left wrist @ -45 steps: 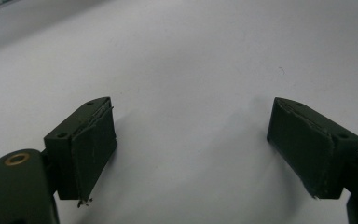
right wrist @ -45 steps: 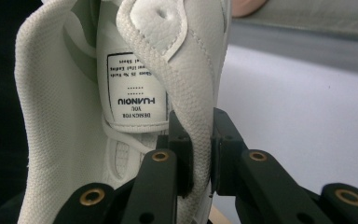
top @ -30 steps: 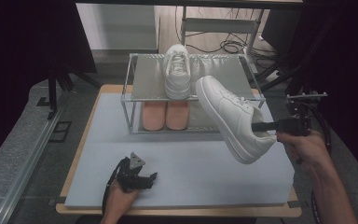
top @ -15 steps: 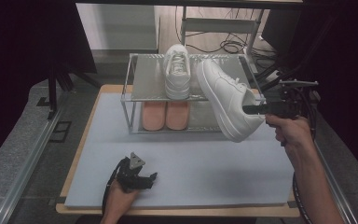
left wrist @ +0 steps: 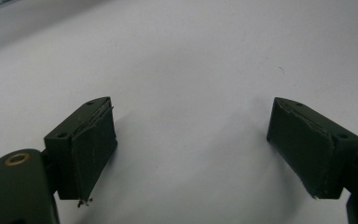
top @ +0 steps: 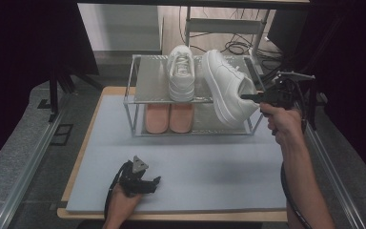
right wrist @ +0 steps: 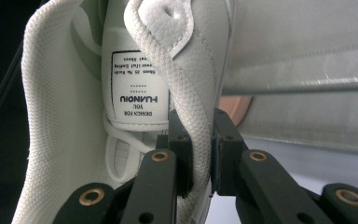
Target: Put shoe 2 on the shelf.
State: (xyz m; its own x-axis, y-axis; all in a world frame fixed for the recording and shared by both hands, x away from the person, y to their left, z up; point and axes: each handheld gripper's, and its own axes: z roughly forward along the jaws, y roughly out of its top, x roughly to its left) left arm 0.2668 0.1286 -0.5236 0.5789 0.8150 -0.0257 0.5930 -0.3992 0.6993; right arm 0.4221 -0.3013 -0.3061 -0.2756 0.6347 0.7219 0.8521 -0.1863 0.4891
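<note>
Shoe (top: 228,88), pinched at its collar by right gripper (top: 248,97), now carried up to rack (top: 138,90); left gripper (top: 156,181) spread, resting on mat (top: 209,162).

The white shoe (right wrist: 186,56) at the upper middle of the right gripper view is made of grained, leather-like material, edged at the collar with a woven cloth lining of coarse mesh, and a printed fabric label is stitched to its tongue. The rack (top: 157,83) in the upper centre of the high view is built of dull silvery metal rods with a perforated, matt grey shelf, and the mat (top: 209,162) beneath it is seen as smooth, matt pale blue-grey on a wooden board (top: 83,157). The jaws of the left gripper (left wrist: 191,144) are faced with matt, dark, slightly scuffed rubber-like pads.
</note>
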